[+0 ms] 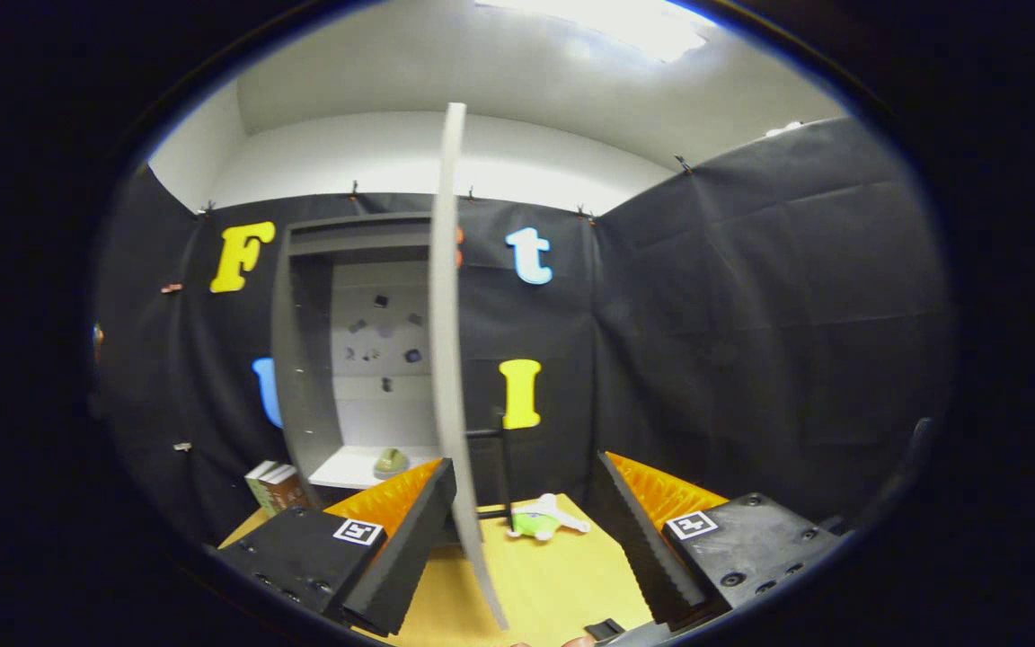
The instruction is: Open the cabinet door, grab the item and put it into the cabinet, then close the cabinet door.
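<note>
Grey cabinet door stood open, edge-on between the spread fingers of the gripper; the green-and-white item lay just ahead on the surface, right of the door.

The cabinet door has a smooth, matt painted finish, as do the cabinet walls. The table shows a smooth, light wood-look surface with a low sheen. The toy on it looks like soft plush cloth. The gripper is spread wide; its fingers carry ridged, serrated faces and matt hard-plastic bodies. The booth wall is matt, creased cloth.
</note>
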